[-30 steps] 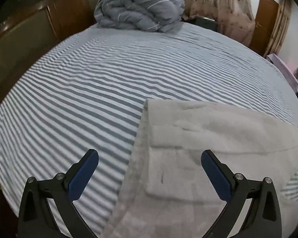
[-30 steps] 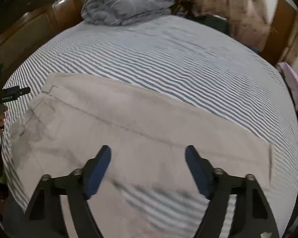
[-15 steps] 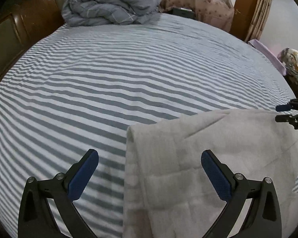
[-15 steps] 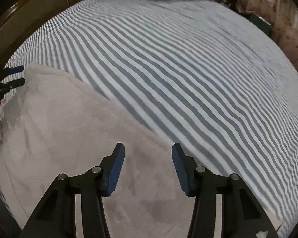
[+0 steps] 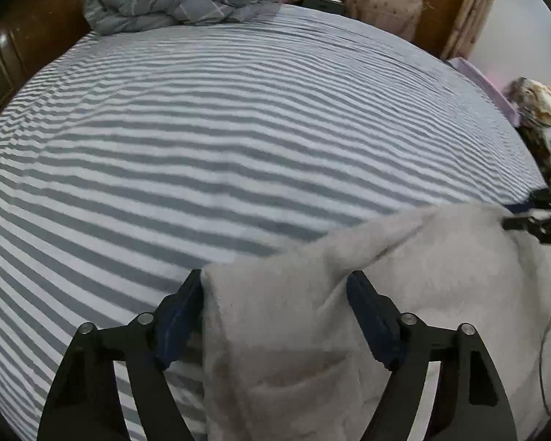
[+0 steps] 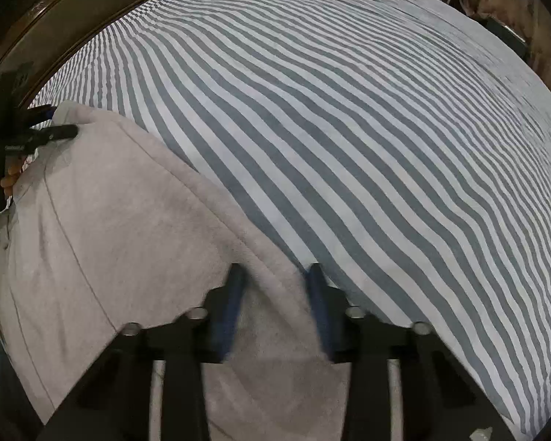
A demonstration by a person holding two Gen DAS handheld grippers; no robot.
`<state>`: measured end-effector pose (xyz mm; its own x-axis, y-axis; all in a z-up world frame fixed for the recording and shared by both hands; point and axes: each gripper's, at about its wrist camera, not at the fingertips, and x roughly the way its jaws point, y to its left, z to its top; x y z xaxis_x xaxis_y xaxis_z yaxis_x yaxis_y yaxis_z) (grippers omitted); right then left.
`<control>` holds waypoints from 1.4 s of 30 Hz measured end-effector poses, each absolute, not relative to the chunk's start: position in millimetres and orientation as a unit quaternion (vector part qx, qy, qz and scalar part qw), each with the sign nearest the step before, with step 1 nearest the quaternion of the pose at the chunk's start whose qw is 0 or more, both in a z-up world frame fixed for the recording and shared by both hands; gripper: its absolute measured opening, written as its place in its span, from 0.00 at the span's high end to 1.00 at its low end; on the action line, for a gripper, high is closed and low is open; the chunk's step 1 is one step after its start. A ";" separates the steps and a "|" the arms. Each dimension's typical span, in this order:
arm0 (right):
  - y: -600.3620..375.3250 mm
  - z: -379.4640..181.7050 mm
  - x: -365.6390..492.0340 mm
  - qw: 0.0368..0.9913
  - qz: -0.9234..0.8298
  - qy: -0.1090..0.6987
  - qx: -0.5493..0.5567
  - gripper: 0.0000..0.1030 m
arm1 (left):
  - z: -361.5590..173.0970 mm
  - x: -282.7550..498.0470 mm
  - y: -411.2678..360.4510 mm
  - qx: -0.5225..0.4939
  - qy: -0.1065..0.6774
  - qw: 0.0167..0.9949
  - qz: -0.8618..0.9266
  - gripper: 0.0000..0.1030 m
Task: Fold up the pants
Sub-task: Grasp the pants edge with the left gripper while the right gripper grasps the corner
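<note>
With the pants [image 5: 404,294] spread on the bed [image 5: 238,139] near its front edge, no fold completed, the left gripper [image 5: 275,308] and right gripper [image 6: 275,294] jaws straddled fabric edges, partly closed, grip uncertain.

Pants [image 6: 121,220] run off the lower edge; the right claw [image 6: 275,294] is motion-blurred.

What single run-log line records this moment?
stage: grasping | left gripper: closing around pants corner | right gripper: closing around pants edge | surface: striped bed
</note>
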<state>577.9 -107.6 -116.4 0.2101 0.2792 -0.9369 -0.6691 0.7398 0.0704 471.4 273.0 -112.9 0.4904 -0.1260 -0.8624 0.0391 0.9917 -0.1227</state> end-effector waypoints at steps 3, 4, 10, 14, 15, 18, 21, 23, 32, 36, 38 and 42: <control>-108.5 -112.7 568.2 0.762 0.309 0.533 -0.197 0.86 | -108.7 474.5 274.1 -0.051 0.498 0.865 -0.018 0.45; -107.6 -111.4 566.2 0.764 0.307 0.530 -0.203 0.87 | -106.4 473.2 278.3 -0.068 0.494 0.866 -0.017 0.46; -109.0 -96.4 570.2 0.798 0.281 0.500 -0.184 0.92 | -87.6 463.9 277.1 -0.070 0.455 0.888 -0.003 0.48; -104.1 -110.8 571.6 0.782 0.279 0.520 -0.202 0.90 | -94.6 466.8 280.9 -0.063 0.464 0.884 -0.005 0.47; -104.1 -115.5 574.0 0.771 0.284 0.534 -0.199 0.85 | -99.2 468.7 279.0 -0.053 0.471 0.880 -0.008 0.47; -106.8 -114.9 582.8 0.766 0.294 0.539 -0.190 0.72 | -108.5 472.2 283.0 -0.060 0.480 0.875 -0.013 0.41; -109.2 -118.3 590.4 0.737 0.326 0.562 -0.188 0.56 | -114.3 473.7 293.5 -0.086 0.491 0.865 -0.047 0.37; -110.6 -118.0 591.6 0.730 0.337 0.561 -0.199 0.56 | -113.6 473.8 301.9 -0.098 0.496 0.860 -0.076 0.35; -129.4 -119.0 602.5 0.724 0.354 0.561 -0.189 0.56 | -108.2 467.1 327.7 -0.128 0.497 0.850 -0.121 0.28; -131.3 -117.7 600.1 0.721 0.352 0.563 -0.196 0.57 | -109.2 464.8 338.6 -0.132 0.498 0.847 -0.128 0.27; -136.1 -118.7 599.6 0.720 0.350 0.566 -0.198 0.57 | -110.9 463.7 340.8 -0.132 0.495 0.848 -0.137 0.25; -131.4 -124.8 607.5 0.722 0.353 0.571 -0.170 0.53 | -121.3 477.0 332.3 -0.144 0.487 0.849 -0.146 0.11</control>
